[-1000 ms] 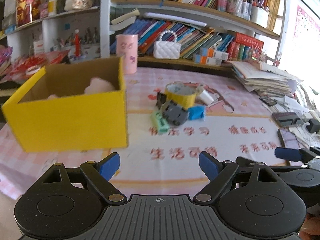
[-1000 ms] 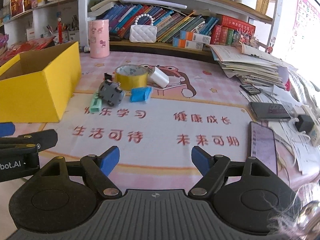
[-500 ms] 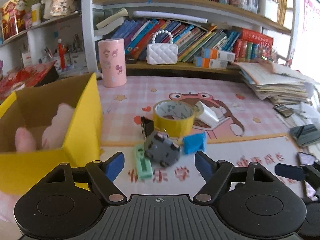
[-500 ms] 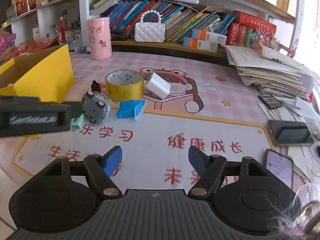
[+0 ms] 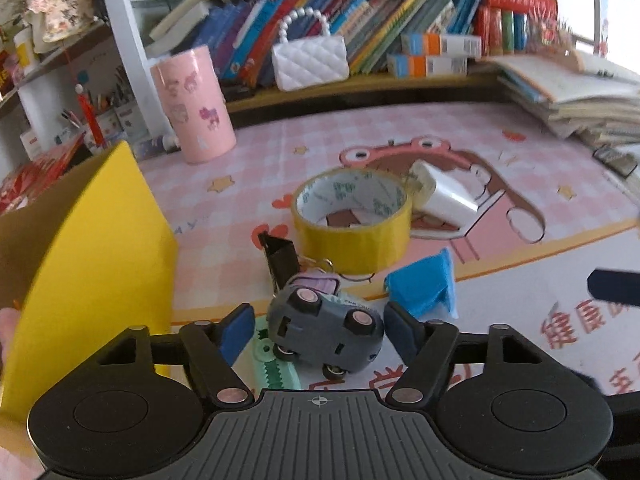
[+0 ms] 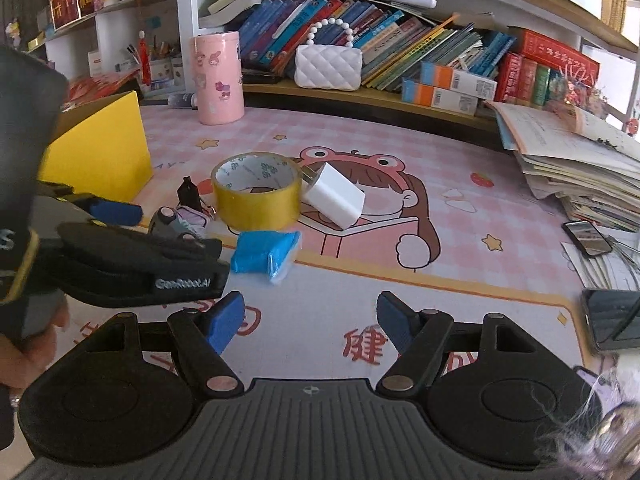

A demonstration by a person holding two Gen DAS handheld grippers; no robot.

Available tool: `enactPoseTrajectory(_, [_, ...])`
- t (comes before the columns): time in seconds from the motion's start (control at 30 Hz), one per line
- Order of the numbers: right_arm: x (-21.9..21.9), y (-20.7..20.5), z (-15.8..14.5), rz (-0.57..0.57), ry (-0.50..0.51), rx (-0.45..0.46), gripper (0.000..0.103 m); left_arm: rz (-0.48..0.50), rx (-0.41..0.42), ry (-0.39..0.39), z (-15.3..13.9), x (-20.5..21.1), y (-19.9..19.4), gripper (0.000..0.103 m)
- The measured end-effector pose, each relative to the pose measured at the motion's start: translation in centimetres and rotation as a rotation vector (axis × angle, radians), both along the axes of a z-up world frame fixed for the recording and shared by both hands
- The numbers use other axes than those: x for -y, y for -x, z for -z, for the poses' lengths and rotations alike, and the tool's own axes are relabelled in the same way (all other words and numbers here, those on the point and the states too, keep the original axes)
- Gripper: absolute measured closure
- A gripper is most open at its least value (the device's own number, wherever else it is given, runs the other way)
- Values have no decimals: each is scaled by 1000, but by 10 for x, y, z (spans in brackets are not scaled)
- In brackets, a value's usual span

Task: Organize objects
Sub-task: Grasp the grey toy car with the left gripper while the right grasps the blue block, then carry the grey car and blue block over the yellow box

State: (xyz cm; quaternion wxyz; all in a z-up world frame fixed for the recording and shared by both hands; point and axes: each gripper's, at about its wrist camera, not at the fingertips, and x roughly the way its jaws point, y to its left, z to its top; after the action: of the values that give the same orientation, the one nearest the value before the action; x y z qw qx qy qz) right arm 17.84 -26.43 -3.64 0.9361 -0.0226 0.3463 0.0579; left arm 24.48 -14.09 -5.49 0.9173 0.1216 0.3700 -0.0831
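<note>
While my left tongs (image 5: 316,332) gape wide around the tipped grey toy car (image 5: 325,330) and my right tongs (image 6: 310,318) hang open, empty, a skewed pinch might roll it away on its wheels.

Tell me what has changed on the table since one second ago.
The left gripper moved forward, away from the yellow cardboard box, and its open fingers now flank the small grey toy car, not yet gripped. The right gripper advanced slightly, still open. The yellow tape roll stayed put.
</note>
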Motion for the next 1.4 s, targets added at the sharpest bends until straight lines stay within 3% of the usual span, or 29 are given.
enactPoseTrajectory(0.03, [0, -2, 1, -3, 1, -4, 32, 4, -9, -4, 3, 1, -2, 39])
enactPoseTrajectory(0.17, [1, -11, 6, -19, -8, -18, 32, 0, -5, 15, -1, -2, -1, 39])
enactPoseTrajectory(0.43, [-9, -37, 14, -43, -26, -16, 33, -66, 56, 231, -49, -43, 33, 39])
enactPoseTrajectory(0.73, [-29, -77, 26, -62, -57, -47, 45, -134, 24, 262, -53, -72, 70, 39])
enactPoseTrajectory(0.8, [-31, -82, 31, -52, -63, -70, 55, -138, 20, 269, -53, -76, 74, 39])
enactPoseTrajectory(0.93, [-35, -76, 31, -52, -53, -60, 63, -139, 27, 282, -55, -82, 81, 39])
enactPoseTrajectory(1.4, [-43, 4, -15, -7, -84, -15, 64, -76, 37, 361, -57, -102, 109, 39])
